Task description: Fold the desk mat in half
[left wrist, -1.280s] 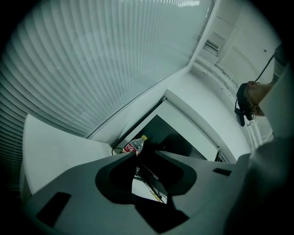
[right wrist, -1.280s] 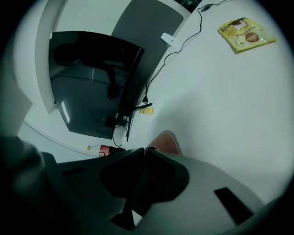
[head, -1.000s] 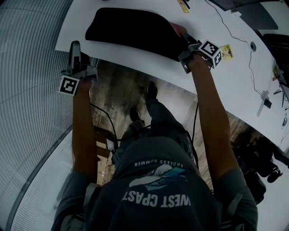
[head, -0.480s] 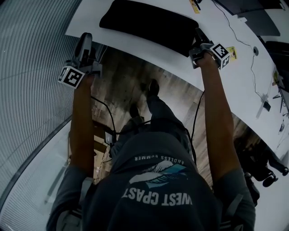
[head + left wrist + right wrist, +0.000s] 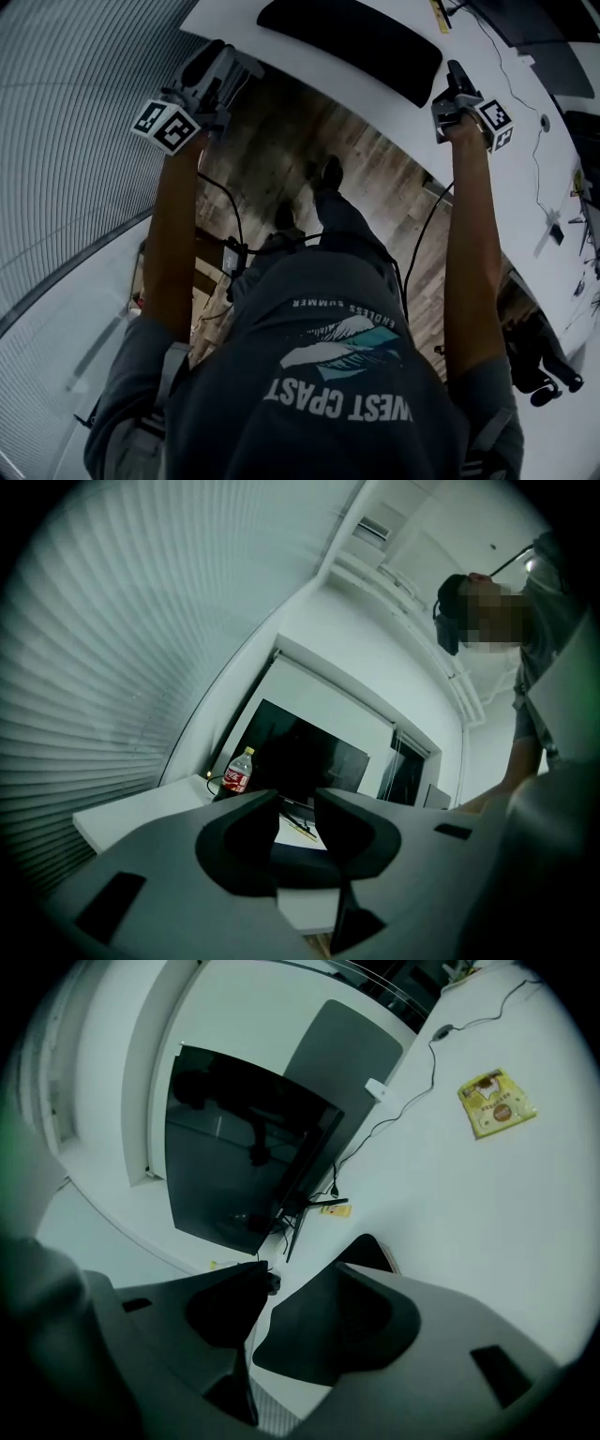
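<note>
The black desk mat [image 5: 356, 37] lies doubled over on the white table [image 5: 525, 187], near its front edge. My right gripper [image 5: 457, 80] hovers just off the mat's right end. Its jaws have just been opening and now stand wide with nothing between them. In the right gripper view [image 5: 298, 1274] only the mat's rounded corner [image 5: 373, 1249] peeks past one finger. My left gripper [image 5: 220, 70] hangs over the floor, left of the table and apart from the mat. Its jaws [image 5: 297, 803] keep a narrow empty gap, and through it the mat [image 5: 298, 858] shows as a dark strip.
A dark monitor [image 5: 244, 1157] stands at the table's back, with a cola bottle [image 5: 237, 772] beside it. A yellow packet [image 5: 495, 1102] and a thin cable [image 5: 403, 1101] lie right of the mat. Wooden floor [image 5: 309, 141] is below, slatted blinds [image 5: 66, 122] to the left.
The right gripper let go of the mat's right corner and lifted away, and the mat settled flat, folded. The left gripper rose and rolled, still off the table's left side.
</note>
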Tool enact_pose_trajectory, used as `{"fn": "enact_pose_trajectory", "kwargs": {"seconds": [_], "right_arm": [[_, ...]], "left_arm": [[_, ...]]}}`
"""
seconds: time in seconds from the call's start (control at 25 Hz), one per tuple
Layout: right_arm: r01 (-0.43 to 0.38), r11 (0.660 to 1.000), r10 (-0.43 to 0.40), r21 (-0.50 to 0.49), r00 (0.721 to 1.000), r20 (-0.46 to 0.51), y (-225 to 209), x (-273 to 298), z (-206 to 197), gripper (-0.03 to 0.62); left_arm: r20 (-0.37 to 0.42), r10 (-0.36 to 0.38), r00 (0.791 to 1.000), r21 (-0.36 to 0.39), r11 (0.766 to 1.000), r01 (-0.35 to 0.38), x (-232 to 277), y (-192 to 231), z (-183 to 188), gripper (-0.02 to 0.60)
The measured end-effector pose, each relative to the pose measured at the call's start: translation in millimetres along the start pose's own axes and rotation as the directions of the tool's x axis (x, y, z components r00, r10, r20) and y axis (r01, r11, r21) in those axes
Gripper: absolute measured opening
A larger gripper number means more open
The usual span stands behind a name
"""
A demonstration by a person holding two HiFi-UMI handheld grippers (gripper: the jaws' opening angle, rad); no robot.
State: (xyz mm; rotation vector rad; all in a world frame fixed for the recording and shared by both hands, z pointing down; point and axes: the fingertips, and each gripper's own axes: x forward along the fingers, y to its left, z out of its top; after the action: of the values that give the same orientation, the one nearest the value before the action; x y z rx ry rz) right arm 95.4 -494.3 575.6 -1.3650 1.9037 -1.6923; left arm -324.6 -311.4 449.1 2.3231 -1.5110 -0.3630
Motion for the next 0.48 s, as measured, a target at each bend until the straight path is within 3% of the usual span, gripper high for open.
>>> {"fn": "enact_pose_trajectory", "kwargs": {"seconds": [0.28,0.36,0.48], "right_arm": [[-0.089,0.977,0.087,-0.192,0.996,-0.018,71.7,-33.4,-12.2,0.210],[-0.133,0.955,0.129,-0.265,0.991,-0.035,100.4,-44.6,-21.3,0.205],[-0.201,0.893,0.190,-0.403,0.979,-0.066,146.4,-63.7,-39.9,0.172]], "left_arm": [[-0.071,-0.034,0.997,0.161,0.986,0.045,-31.9,-31.8,10.6,0.127],[-0.091,-0.038,0.995,0.200,0.978,0.056,-43.1,-38.8,11.5,0.127],[-0.113,-0.037,0.993,0.252,0.966,0.065,-63.3,-45.8,12.0,0.121]]}}
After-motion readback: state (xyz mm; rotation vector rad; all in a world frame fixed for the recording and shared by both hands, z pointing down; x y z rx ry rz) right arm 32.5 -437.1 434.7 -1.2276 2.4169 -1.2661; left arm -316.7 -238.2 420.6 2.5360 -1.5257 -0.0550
